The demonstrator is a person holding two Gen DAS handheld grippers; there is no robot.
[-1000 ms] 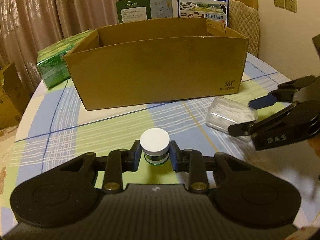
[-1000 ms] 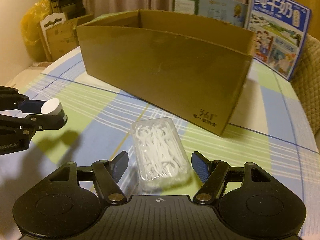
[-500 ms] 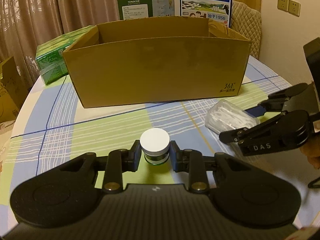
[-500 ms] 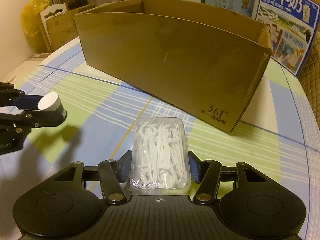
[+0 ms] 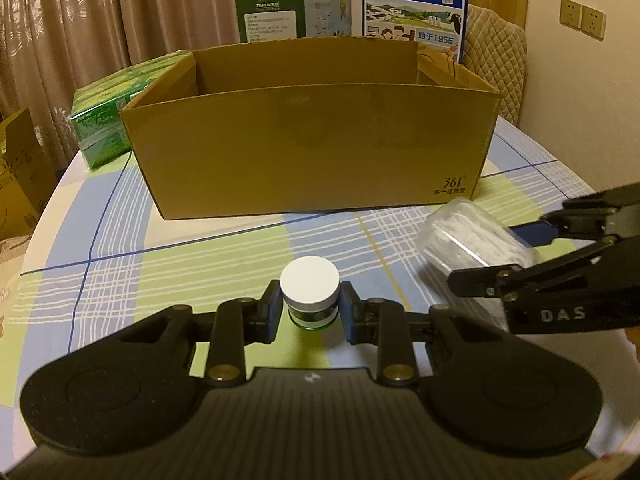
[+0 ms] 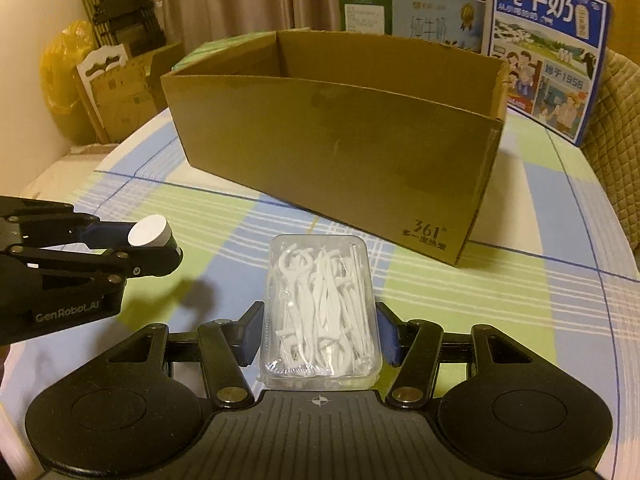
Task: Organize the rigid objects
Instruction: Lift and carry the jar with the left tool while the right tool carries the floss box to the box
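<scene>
Left wrist: our left gripper (image 5: 309,307) pinches a white-lidded jar (image 5: 310,297) above the checked tablecloth (image 5: 120,276), before the cardboard box (image 5: 312,148).

Right wrist: our right gripper (image 6: 319,334) clamps a clear floss-pick case (image 6: 320,312), lifted before the same box.

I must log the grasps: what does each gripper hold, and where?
Left gripper: jar, by its sides under the lid. Right gripper: floss box, by its long sides.

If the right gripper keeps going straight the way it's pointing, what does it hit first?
Probably the front wall of the cardboard box. The right gripper, shut on the floss pick case, points at it, with only bare tablecloth between; height is hard to judge.
</scene>
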